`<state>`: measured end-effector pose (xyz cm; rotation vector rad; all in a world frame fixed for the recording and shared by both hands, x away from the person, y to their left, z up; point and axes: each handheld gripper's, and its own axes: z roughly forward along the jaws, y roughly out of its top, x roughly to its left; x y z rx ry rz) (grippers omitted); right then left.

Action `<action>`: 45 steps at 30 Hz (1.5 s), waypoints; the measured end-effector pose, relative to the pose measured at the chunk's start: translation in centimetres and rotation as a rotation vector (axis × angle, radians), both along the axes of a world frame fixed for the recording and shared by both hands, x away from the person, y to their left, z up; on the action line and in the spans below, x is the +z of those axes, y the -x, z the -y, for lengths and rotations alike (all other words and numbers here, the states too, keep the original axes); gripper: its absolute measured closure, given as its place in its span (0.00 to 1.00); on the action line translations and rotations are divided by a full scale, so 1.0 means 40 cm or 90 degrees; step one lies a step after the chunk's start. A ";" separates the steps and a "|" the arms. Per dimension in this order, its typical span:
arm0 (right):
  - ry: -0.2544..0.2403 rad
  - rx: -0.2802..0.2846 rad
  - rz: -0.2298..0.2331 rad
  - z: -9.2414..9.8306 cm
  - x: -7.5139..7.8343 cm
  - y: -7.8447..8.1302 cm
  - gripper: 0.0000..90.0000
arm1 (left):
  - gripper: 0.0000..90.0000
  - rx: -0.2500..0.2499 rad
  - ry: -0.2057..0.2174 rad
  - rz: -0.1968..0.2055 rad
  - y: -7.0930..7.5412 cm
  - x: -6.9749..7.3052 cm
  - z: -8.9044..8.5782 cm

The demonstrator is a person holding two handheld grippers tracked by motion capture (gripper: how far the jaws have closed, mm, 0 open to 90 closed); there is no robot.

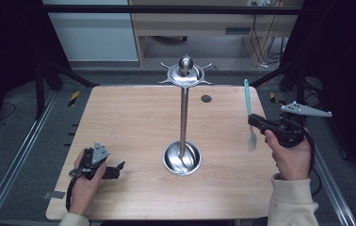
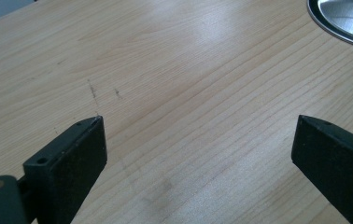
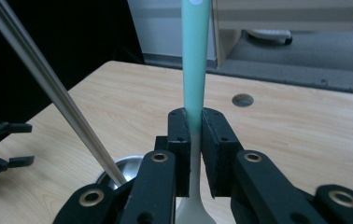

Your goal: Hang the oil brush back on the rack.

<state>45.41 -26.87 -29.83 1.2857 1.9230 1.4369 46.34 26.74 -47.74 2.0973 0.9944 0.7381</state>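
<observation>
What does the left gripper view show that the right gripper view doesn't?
Left gripper view: the left gripper with jaws wide open, nothing between them, over faint marks on the wood.

Right gripper view: the right gripper shut on an upright turquoise spatula, the stand's slanting steel pole, and a dark round hole in the tabletop.

Both: the wooden table and the stand's round steel base.

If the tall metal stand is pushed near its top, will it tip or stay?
The stand would probably tip rather than slide: its thin pole is tall and its round base looks small. The hooked crown adds weight high up. Polished steel may also be slippery for jaws.
</observation>
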 end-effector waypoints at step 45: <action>0.011 0.168 0.175 -0.117 0.081 0.085 0.92 | 0.03 -0.003 -0.004 -0.002 0.000 -0.001 0.001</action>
